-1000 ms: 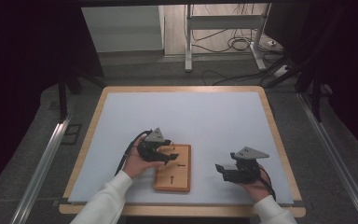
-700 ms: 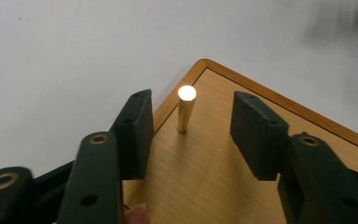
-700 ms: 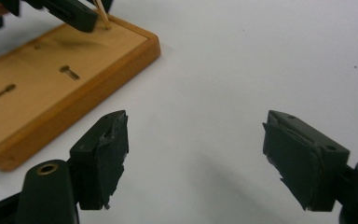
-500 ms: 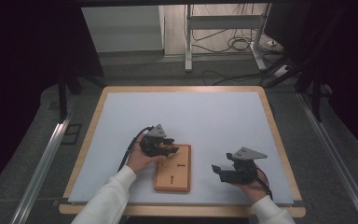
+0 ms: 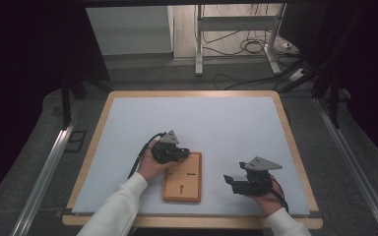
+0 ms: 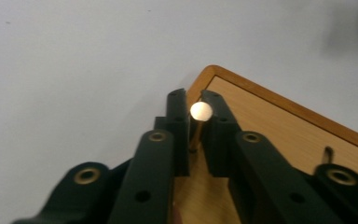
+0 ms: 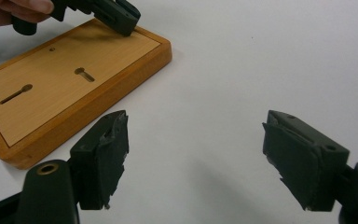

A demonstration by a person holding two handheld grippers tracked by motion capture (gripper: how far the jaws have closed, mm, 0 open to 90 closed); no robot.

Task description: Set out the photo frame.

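Note:
A wooden board point(image 5: 182, 184) with two keyhole slots point(image 7: 16, 93) lies on the white mat near the front. My left gripper point(image 5: 179, 153) is at the board's far left corner. In the left gripper view its jaws point(image 6: 194, 95) have just been closing and now pinch a thin brass peg with a round pale head point(image 6: 200, 111), which stands upright at the board's point(image 6: 279, 126) corner. My right gripper point(image 5: 229, 179) rests to the right of the board, held low over the mat. Its jaws point(image 7: 196, 154) are wide apart with nothing between them. The left gripper point(image 7: 121, 21) also shows beyond the board point(image 7: 65, 88).
The white mat point(image 5: 202, 128) covers a wood-edged table point(image 5: 295, 147). Behind the table stand a metal frame point(image 5: 199, 44) and loose cables point(image 5: 251, 46) on the floor. Metal rails point(image 5: 44, 172) run along both sides.
My left gripper has shifted slightly and sunk at the board's far left corner, and its jaws have narrowed. The right gripper has stayed where it was.

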